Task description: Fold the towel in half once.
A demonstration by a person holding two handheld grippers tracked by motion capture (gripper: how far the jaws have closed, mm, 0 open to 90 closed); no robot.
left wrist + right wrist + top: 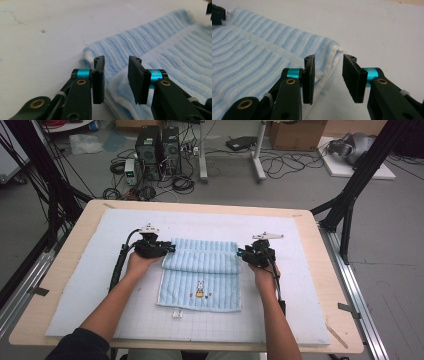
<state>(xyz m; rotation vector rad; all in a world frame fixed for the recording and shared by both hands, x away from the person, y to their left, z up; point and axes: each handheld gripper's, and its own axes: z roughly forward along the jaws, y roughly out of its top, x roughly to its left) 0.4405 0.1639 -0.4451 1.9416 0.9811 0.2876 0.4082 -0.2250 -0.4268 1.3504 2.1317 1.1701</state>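
Note:
A light blue striped towel (pixel 201 274) with a small rabbit print lies on the white mat (pixel 90 285), its far part folded over toward me. My left gripper (pixel 171 249) sits at the fold's left end, jaws apart, with the towel's edge (pixel 117 82) lying between and below the pads, not pinched. At the fold's right end is my right gripper (pixel 240 253), also with its jaws apart. The towel's white-hemmed corner (pixel 332 60) lies just ahead of its left pad. Nothing is gripped by either one.
The mat covers a wooden table (pixel 65 255). A small white tag (pixel 176 314) lies on the mat near the towel's near edge. Black frame legs (pixel 350 195) stand beside the table, and computers and cables (pixel 157 150) sit on the floor beyond.

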